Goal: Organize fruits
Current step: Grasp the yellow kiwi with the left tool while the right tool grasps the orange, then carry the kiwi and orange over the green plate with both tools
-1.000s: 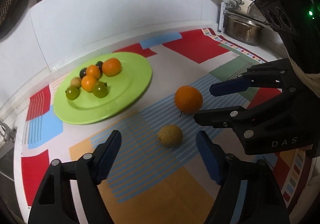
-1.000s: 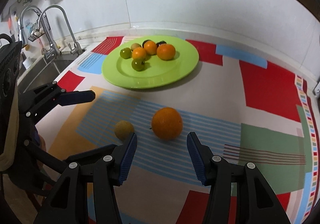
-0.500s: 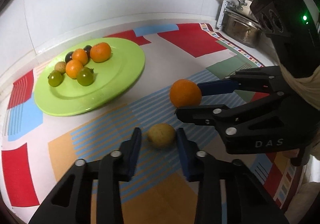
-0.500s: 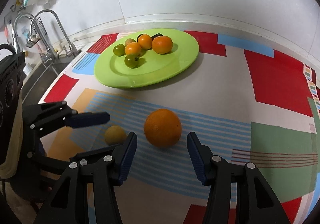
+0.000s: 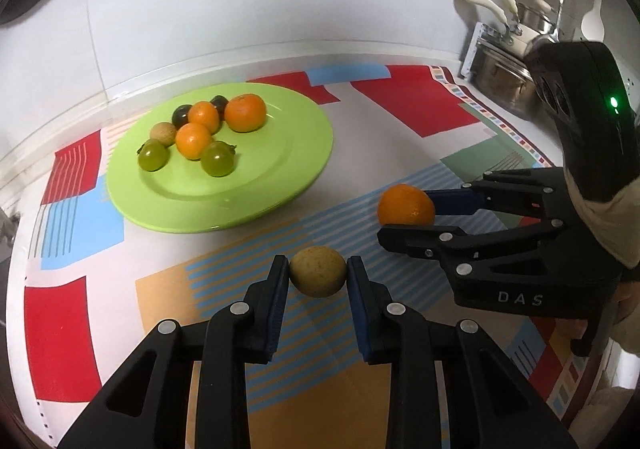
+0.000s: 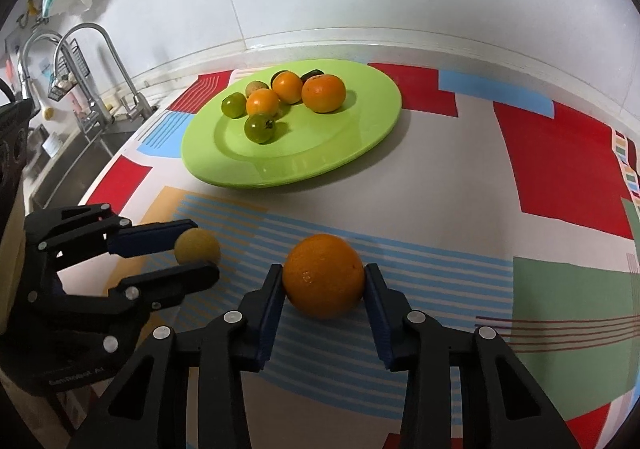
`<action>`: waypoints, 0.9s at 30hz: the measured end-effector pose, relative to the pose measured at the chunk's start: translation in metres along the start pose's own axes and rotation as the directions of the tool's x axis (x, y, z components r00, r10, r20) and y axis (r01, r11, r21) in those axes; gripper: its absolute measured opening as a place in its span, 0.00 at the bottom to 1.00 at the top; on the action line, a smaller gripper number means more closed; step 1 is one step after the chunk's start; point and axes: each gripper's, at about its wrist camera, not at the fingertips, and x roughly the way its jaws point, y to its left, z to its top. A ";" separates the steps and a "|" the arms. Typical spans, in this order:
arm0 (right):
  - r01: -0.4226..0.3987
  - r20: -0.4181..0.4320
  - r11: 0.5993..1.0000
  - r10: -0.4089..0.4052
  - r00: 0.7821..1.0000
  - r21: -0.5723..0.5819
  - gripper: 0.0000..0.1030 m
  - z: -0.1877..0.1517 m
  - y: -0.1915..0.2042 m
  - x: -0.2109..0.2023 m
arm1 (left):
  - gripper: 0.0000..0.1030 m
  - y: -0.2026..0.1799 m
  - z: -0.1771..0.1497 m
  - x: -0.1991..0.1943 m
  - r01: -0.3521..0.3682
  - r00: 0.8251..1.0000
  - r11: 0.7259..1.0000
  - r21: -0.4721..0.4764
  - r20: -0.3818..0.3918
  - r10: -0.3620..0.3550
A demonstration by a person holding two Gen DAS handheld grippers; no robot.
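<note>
Fruit: orange (image 6: 324, 275) and small tan fruit (image 5: 317, 271) are sitting on the patterned mat (image 5: 416, 105), lower centre of each wrist view, well short of the green plate (image 5: 280, 185).
Handling: orange is looking firm, round, moderately heavy, slick-skinned, so it is likely rolling if pinched off-centre. Tan fruit is looking light, with a thin skin, probably bruising under hard squeeze.
Hold point: widest girth, pads on opposite sides, is looking best for both.
Left gripper (image 5: 317, 277): clenched on tan fruit, both pads pressing its sides at mid-height.
Right gripper (image 6: 324, 289): jaws closing around orange; pads are meeting its flanks just below the equator, fruit sitting at the fingertips rather than deep.
Plate: already carrying oranges, green and dark fruits at its upper left; near side is looking free.
</note>
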 end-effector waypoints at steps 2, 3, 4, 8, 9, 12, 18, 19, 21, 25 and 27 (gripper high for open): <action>0.002 0.007 1.000 -0.002 1.000 -0.002 0.39 -0.001 0.002 -0.003 | 0.29 0.001 -0.001 -0.005 -0.002 1.000 1.000 -0.009 0.006 0.002; -0.001 0.011 1.000 0.001 1.000 0.002 0.39 -0.001 0.004 -0.005 | 0.29 0.001 -0.001 -0.007 0.000 1.000 1.000 -0.012 0.008 0.000; -0.002 0.015 1.000 0.002 1.000 0.004 0.39 -0.002 0.005 -0.007 | 0.29 0.001 -0.001 -0.011 0.000 1.000 1.000 -0.015 0.012 0.000; 0.006 0.036 1.000 -0.006 0.999 0.007 0.39 -0.002 0.010 -0.018 | 0.29 0.001 -0.002 -0.023 -0.007 0.999 1.000 -0.018 0.031 0.007; 0.008 0.041 1.000 -0.008 0.999 0.009 0.39 -0.002 0.011 -0.020 | 0.29 0.001 -0.002 -0.026 -0.009 0.999 1.000 -0.020 0.036 0.010; 0.009 0.061 1.000 -0.010 0.998 0.010 0.39 -0.002 0.016 -0.031 | 0.29 0.000 -0.002 -0.035 -0.010 0.999 1.000 -0.025 0.053 0.011; 0.006 0.099 1.000 -0.007 0.995 0.011 0.39 -0.001 0.028 -0.049 | 0.29 0.000 -0.004 -0.055 -0.017 0.996 0.999 -0.030 0.089 0.020; 0.007 0.107 1.000 -0.008 0.994 0.009 0.39 -0.001 0.030 -0.053 | 0.29 0.000 -0.005 -0.058 -0.020 0.995 0.999 -0.031 0.096 0.023; 0.009 0.119 1.000 -0.010 0.993 0.005 0.39 -0.001 0.034 -0.058 | 0.29 0.000 -0.006 -0.065 -0.027 0.994 0.999 -0.031 0.108 0.030; 0.013 0.141 1.000 -0.012 0.990 -0.003 0.39 0.001 0.041 -0.068 | 0.29 0.000 -0.006 -0.075 -0.042 0.991 0.999 -0.034 0.129 0.046; 0.013 0.154 1.000 -0.013 0.988 -0.003 0.39 0.002 0.044 -0.073 | 0.29 0.001 -0.007 -0.080 -0.048 0.989 0.998 -0.038 0.136 0.053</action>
